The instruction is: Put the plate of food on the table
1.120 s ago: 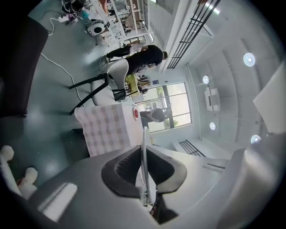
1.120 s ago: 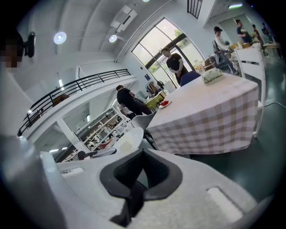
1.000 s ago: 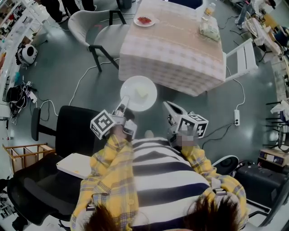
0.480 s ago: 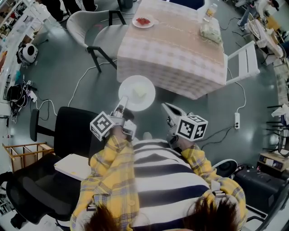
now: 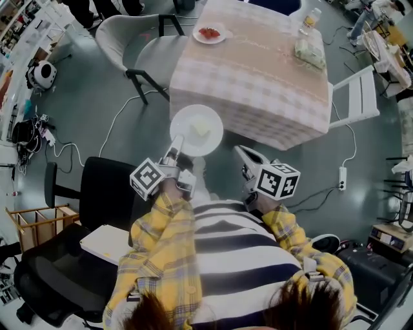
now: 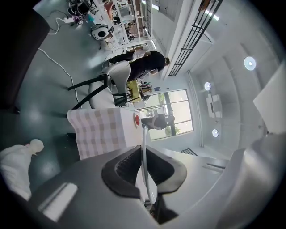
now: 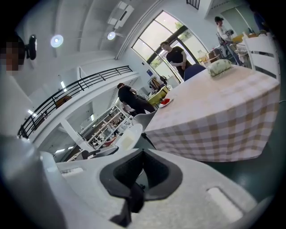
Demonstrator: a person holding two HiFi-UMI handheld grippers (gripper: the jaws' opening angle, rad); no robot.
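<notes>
Plate (image 5: 211, 138), white and round, hangs over the grey floor (image 5: 122, 109) just short of the table's (image 5: 258, 84) near edge, with one pale block of food (image 5: 202, 129) on it. The left gripper (image 5: 175, 151) has its fingers clamped on the plate's near-left rim, which runs edge-on between them in the left gripper view. The right gripper (image 5: 245, 156) is level with it on the right, fingers pressed together on nothing.

The checked cloth hangs over the near edge, and the near half of the tabletop is bare. What it carries stands along the far side: a second plate (image 5: 210, 33) with red food at the far left, and one bottle (image 5: 311, 19) and one bag (image 5: 310, 53) at the far right.

There are three chairs: a grey chair (image 5: 135, 48) at the table's left edge, a white folding chair (image 5: 355, 97) at its right edge, and a black office chair (image 5: 97, 187) near left beside the person.
</notes>
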